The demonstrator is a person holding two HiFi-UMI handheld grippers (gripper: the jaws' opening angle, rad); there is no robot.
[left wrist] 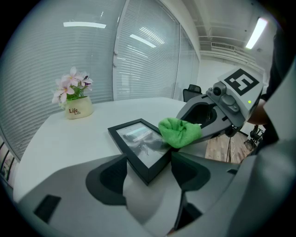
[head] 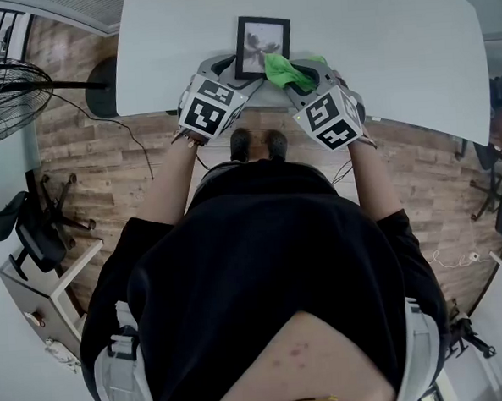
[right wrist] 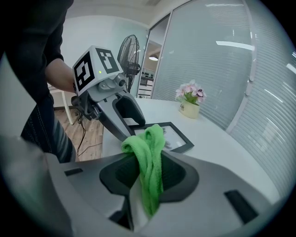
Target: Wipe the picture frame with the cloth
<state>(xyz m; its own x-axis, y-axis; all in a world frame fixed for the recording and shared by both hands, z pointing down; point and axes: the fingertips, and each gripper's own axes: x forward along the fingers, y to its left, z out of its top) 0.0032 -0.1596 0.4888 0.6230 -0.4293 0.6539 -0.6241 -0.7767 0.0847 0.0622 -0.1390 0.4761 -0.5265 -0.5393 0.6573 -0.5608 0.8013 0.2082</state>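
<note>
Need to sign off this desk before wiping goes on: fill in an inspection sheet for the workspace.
Surface: white table, no spills seen.
Job's things: picture frame lies flat near the front edge; green cloth is bunched over its right edge.
Clutter: small flower pot, well away from the frame.
Grippers: left gripper appears to grip the frame's near corner; right gripper is shut on the cloth.
Cables: dark cable across the wooden floor, left of the table.
Surroundings: standing fan, office chair, window blinds.
</note>
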